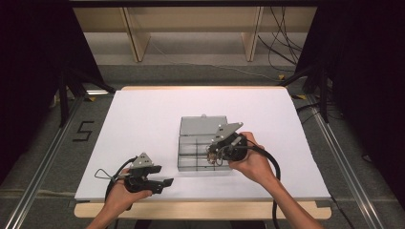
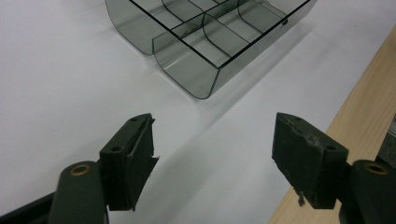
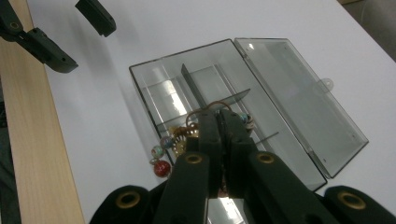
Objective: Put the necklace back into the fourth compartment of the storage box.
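Note:
A smoky clear plastic box (image 1: 187, 151) with several compartments lies open at the middle of the white table, its lid (image 1: 204, 125) flat behind it. My right gripper (image 1: 212, 153) hovers over the box's front right part, shut on a beaded piece of jewellery (image 3: 170, 144) with a wire hook, gold filigree and a red bead. In the right gripper view the jaws (image 3: 219, 114) are pressed together above the compartments (image 3: 159, 93). My left gripper (image 1: 162, 175) rests near the table's front left, open with nothing in it (image 2: 215, 126), and points toward the box (image 2: 205, 42).
The white sheet (image 1: 143, 119) covers the table, with a wooden edge (image 1: 200, 210) along the front. Black frames and cables stand on the floor beyond the table. The lid (image 3: 299, 102) lies flat to one side of the box.

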Demonstrator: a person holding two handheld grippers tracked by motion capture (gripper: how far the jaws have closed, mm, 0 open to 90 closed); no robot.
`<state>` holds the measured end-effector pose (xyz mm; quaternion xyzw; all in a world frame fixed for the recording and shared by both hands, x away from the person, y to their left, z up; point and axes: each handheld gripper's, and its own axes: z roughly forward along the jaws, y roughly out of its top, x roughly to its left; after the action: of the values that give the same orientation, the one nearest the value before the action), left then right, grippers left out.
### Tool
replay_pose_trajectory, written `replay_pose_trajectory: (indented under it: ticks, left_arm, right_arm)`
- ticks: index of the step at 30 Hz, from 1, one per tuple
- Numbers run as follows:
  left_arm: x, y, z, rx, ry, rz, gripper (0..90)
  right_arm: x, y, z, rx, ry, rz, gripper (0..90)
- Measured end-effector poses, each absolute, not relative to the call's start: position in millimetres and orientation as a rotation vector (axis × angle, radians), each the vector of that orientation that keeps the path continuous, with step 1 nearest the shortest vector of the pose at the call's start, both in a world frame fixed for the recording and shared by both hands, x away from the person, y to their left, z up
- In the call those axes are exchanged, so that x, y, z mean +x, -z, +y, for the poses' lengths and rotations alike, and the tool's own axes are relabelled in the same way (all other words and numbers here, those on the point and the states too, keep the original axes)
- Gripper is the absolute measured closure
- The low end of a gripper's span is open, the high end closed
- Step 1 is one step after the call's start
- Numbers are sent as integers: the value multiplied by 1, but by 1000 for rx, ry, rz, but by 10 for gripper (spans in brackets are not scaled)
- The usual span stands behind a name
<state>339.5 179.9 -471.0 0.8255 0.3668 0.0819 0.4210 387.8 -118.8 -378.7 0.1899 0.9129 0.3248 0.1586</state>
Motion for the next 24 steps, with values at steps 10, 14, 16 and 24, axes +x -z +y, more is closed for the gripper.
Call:
replay_pose_trajectory:
  ticks: [10, 14, 16, 24]
  left_arm:
    - [340, 472, 179, 2066, -208, 933, 294]
    - [340, 474, 179, 2060, -201, 936, 293]
    - [340, 475, 178, 2067, -194, 938, 293]
    - [340, 474, 179, 2077, -206, 933, 294]
  right_arm:
    - [400, 385, -98, 524, -929, 2649, 893]
    - [404, 388, -91, 517, -931, 2664, 893]
    - [405, 391, -82, 526, -922, 2678, 893]
    - [409, 398, -60, 497, -930, 2702, 893]
